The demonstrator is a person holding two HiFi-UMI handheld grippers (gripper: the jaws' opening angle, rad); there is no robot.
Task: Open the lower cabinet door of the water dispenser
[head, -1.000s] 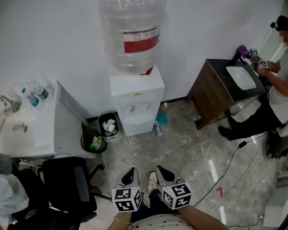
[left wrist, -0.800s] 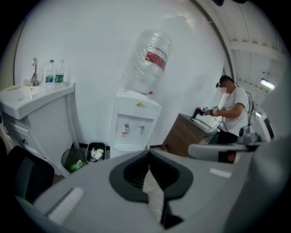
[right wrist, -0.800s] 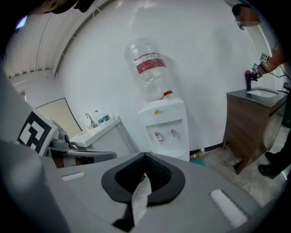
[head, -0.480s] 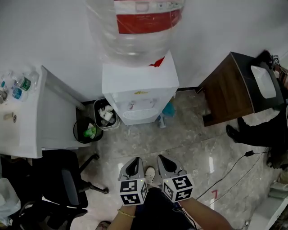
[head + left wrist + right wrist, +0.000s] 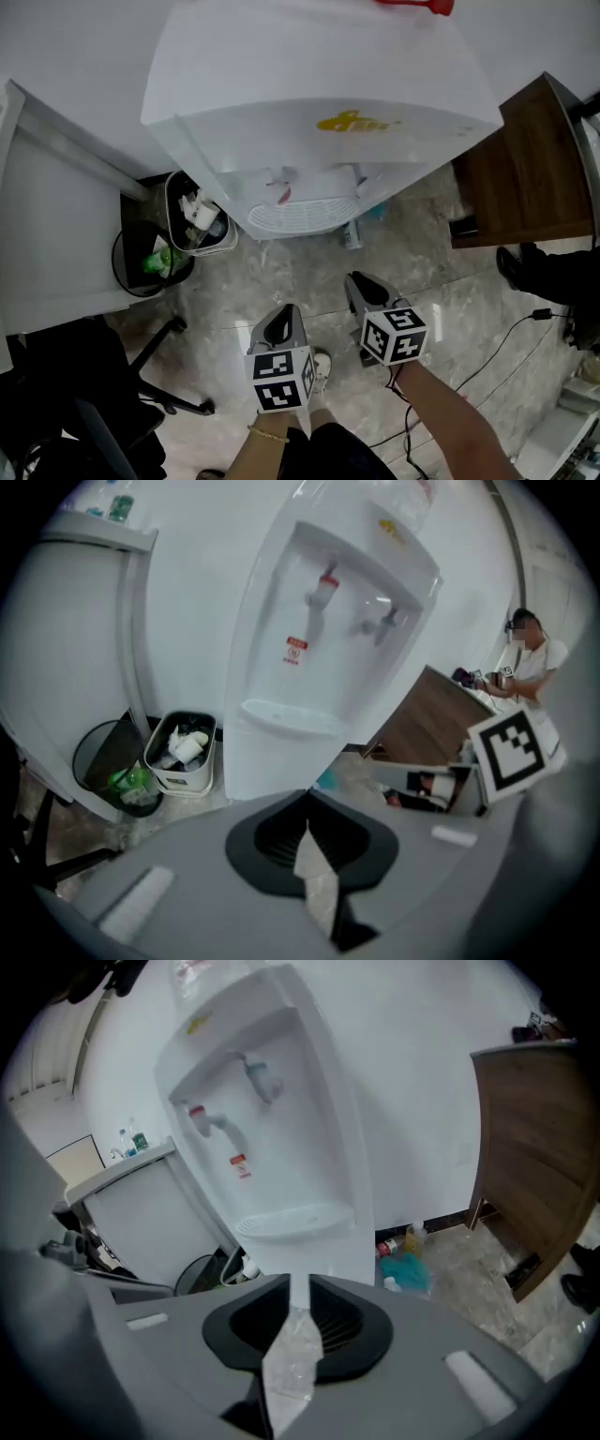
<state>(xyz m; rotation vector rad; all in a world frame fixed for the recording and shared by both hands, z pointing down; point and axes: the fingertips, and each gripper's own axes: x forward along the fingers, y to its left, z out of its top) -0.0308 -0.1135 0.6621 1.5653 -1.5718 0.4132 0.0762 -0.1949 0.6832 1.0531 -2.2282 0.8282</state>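
Observation:
The white water dispenser [image 5: 319, 84] fills the top of the head view; its drip tray [image 5: 298, 217] juts toward me and its overhang hides the lower cabinet door there. The door's white front shows below the tray in the left gripper view [image 5: 272, 761] and in the right gripper view [image 5: 328, 1255]. My left gripper [image 5: 279, 323] hangs over the floor short of the dispenser, jaws shut and empty [image 5: 307, 803]. My right gripper [image 5: 361, 284] is a little nearer the dispenser; its jaws are opening, with a narrow slit and nothing between them [image 5: 300, 1288].
A white waste bin [image 5: 197, 220] and a black bin [image 5: 150, 258] stand left of the dispenser, beside a white counter [image 5: 47, 234]. Bottles and a teal cloth [image 5: 361, 225] lie at its right foot. A brown cabinet [image 5: 525, 169] stands right; an office chair [image 5: 84, 403] lower left.
Both grippers have dropped and moved forward toward the dispenser, which now looms much larger. The right gripper has pulled ahead of the left.

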